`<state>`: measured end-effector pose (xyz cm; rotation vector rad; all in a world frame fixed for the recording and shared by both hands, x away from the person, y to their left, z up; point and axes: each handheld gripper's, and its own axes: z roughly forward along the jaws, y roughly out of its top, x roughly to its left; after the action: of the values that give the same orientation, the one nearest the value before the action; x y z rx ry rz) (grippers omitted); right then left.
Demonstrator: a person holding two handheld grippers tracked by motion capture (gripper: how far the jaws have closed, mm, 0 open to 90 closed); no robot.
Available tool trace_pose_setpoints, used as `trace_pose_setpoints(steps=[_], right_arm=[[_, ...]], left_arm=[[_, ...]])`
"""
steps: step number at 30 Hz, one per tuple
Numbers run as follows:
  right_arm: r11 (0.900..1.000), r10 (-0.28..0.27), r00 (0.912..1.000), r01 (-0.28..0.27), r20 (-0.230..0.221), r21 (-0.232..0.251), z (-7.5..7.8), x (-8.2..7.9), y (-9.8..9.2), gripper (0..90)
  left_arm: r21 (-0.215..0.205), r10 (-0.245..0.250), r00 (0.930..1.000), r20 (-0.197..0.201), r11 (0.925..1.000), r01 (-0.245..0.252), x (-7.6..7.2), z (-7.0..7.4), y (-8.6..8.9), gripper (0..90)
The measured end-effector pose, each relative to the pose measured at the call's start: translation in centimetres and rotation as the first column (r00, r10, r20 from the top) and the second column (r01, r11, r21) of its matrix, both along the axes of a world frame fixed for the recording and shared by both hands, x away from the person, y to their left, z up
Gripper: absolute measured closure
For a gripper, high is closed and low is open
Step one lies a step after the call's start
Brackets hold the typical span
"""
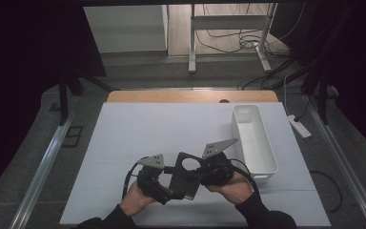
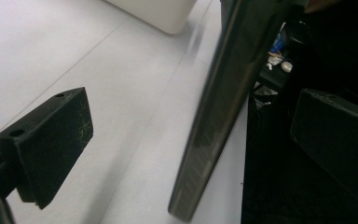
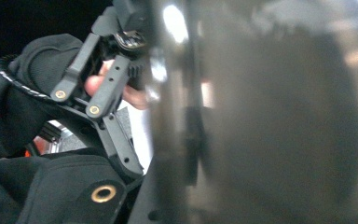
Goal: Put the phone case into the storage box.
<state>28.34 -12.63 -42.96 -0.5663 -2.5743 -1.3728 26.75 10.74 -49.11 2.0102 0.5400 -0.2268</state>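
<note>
Blurring the right gripper view, a black plate [image 1: 185, 175] hides the right gripper [image 1: 201, 175], jaw state untellable; left gripper [image 2: 186, 140] jaws stand apart around its edge, white bin [image 1: 253, 138] nearby.
</note>
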Motion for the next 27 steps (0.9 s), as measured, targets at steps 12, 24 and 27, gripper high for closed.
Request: trace_pose_setpoints(steps=[12,24,27], right_arm=[[0.999,0.035,0.9994,-0.035,0.000,0.008,0.39,-0.27,0.08,86.4],[0.998,0.054,0.9985,-0.054,-0.005,0.013,0.29,-0.23,0.12,86.3],[0.998,0.060,0.9982,-0.060,-0.003,0.016,0.29,-0.25,0.17,86.3]], left_arm=[[-0.030,-0.051,0.9987,0.007,0.9983,0.051,-0.28,0.26,0.02,29.9],[-0.066,-0.100,0.9946,-0.028,0.9930,0.098,-0.03,0.13,0.33,64.9],[-0.081,-0.119,0.9923,-0.033,0.9899,0.116,0.03,0.17,0.37,69.7]])
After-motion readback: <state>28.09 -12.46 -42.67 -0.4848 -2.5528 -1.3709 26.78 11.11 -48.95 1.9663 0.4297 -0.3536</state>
